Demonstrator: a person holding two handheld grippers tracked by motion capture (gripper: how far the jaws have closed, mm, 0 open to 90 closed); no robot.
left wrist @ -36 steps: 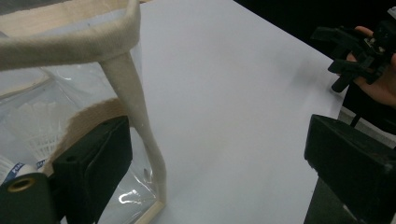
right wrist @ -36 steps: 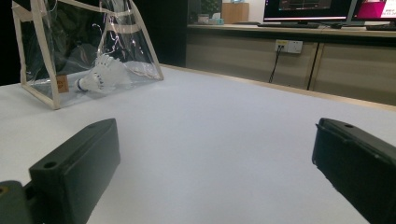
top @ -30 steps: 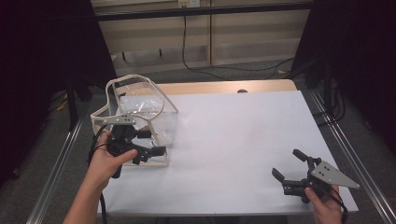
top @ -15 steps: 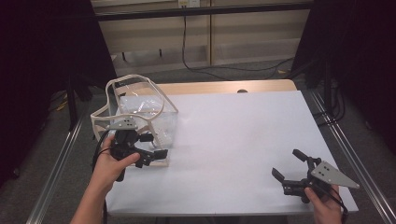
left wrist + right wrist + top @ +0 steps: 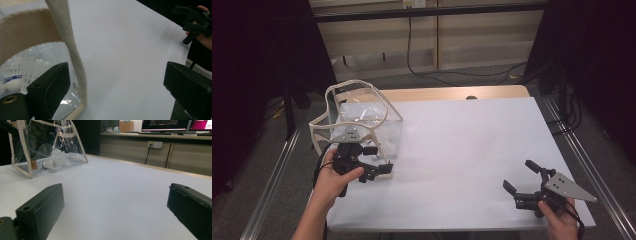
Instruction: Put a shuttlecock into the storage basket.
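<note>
At the near edge of the white-covered table (image 5: pixel 462 150), a person's right hand (image 5: pixel 562 222) holds the right black two-jaw gripper (image 5: pixel 522 177) low over the sheet, its jaws spread wide with bare table between them and nothing in its grasp. In the right gripper view the same two jaws stand far apart at the bottom corners, the white surface running clear between them. Across the table at its near left corner, the left hand (image 5: pixel 332 177) holds the left black gripper (image 5: pixel 379 162) against the front lower corner of the clear plastic tote bag with cream fabric trim and handles (image 5: pixel 362 127). Its jaws are also wide open and grip nothing; the left gripper view shows one jaw in front of the bag's transparent wall and the other out over open table, with the cream corner seam (image 5: pixel 72 50) rising between them. Inside the bag, a white feathered shuttlecock with a blue band (image 5: pixel 15 75) lies on its side on the bottom. The bag stands upright on the left of the table, well apart from the right gripper.
</note>
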